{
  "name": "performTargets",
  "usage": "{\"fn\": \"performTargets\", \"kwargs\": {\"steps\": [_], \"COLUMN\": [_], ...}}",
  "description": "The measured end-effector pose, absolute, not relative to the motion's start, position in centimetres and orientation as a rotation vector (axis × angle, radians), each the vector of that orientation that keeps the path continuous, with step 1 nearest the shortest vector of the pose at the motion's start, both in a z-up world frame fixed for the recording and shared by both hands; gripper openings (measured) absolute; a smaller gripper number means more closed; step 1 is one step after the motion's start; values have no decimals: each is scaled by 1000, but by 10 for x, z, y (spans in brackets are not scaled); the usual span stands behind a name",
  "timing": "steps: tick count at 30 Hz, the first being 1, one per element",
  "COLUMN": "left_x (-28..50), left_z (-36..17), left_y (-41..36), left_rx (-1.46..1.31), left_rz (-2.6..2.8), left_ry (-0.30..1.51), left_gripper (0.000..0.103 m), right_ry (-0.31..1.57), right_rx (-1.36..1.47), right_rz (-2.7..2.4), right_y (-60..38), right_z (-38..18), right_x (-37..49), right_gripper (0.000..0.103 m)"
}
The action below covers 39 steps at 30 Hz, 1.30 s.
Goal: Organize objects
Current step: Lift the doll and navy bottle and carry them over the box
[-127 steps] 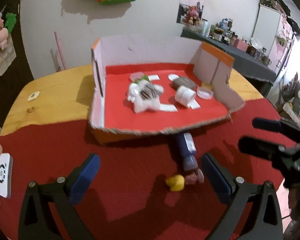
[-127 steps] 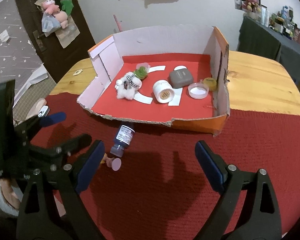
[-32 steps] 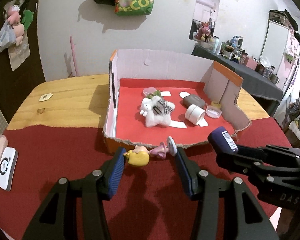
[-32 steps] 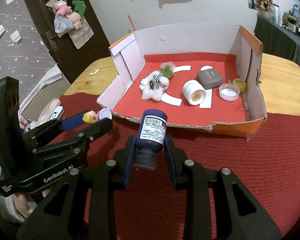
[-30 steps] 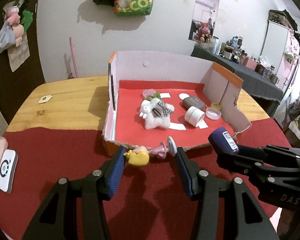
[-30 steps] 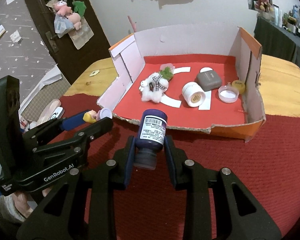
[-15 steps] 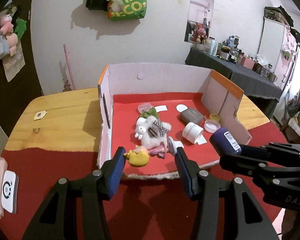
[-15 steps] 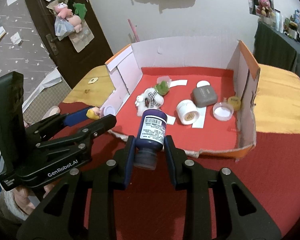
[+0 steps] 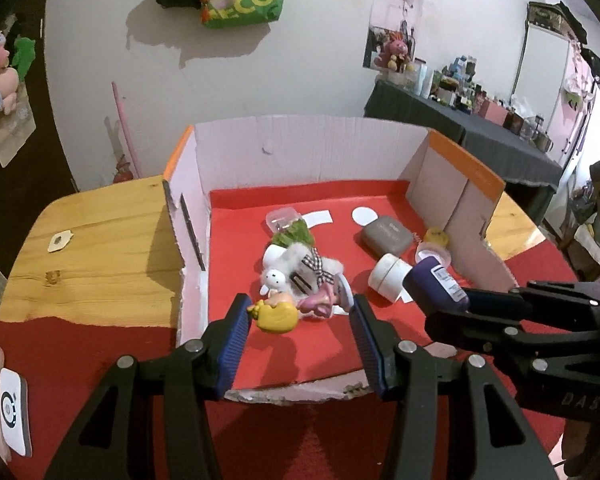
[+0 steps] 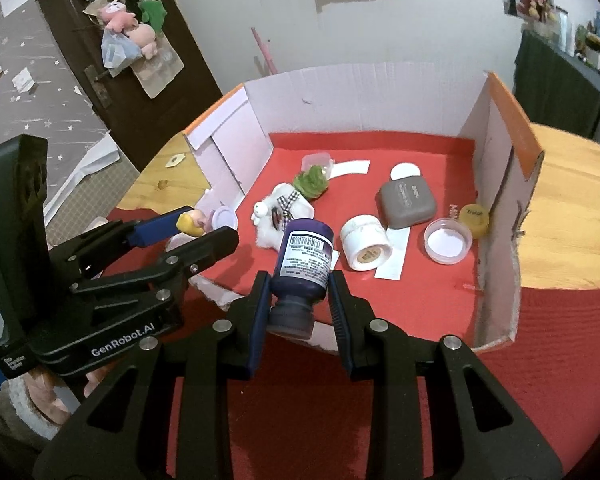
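My left gripper (image 9: 300, 312) is shut on a small doll (image 9: 278, 314) with yellow hair and a pink dress, held sideways over the front of the open cardboard box (image 9: 308, 148). The doll also shows in the right wrist view (image 10: 192, 222). My right gripper (image 10: 298, 280) is shut on a dark purple bottle (image 10: 304, 264) with a white label, held above the box's front edge; the bottle also shows in the left wrist view (image 9: 436, 284). The box has a red floor.
Inside the box lie a white plush toy (image 9: 296, 268), a green item (image 9: 292, 236), a grey case (image 9: 386, 236), a white jar (image 9: 390, 276), a round lid (image 10: 448, 240) and a yellow cap (image 10: 476, 216). The table has red cloth (image 10: 420, 420) and bare wood (image 9: 88, 240).
Both grippers have lifted their objects off the cloth and moved forward; they now hang over the box's front part.
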State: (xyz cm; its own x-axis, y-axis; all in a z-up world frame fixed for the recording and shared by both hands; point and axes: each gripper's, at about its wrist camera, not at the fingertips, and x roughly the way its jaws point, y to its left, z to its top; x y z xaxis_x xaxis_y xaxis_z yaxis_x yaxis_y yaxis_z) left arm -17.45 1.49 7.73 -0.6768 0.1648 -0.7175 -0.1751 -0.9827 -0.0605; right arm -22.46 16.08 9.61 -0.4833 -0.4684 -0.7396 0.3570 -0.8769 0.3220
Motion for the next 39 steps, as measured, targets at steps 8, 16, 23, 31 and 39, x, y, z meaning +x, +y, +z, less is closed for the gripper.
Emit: {"fn": "performTargets", "kwargs": {"steps": [8,16,23,31,39], "left_x": [-187,-191,-194,-200,-206], "left_z": [63,56,52,44,37], "left_y": [15,20,18,19,21], "left_rx": [-1235,-1275,-1308,-1353,-1383], "left_rz": [2669,2627,2611,2574,2550], "left_ry": [33,70,83,101,98], "left_gripper": [53,53,53,53,53], "right_ry": [-167,-132,-100,-91,-98], "right_rx": [1272,1307,1344,1390,1427], "right_rz": [-2323,-2305,-2294,-2266,-2278], "right_y": [160,156,154,153,161], "right_z": [86,80,73,64,57], "right_x": [-238,-243,-249,-256,-264], "right_gripper": [28,28,28,28,28]}}
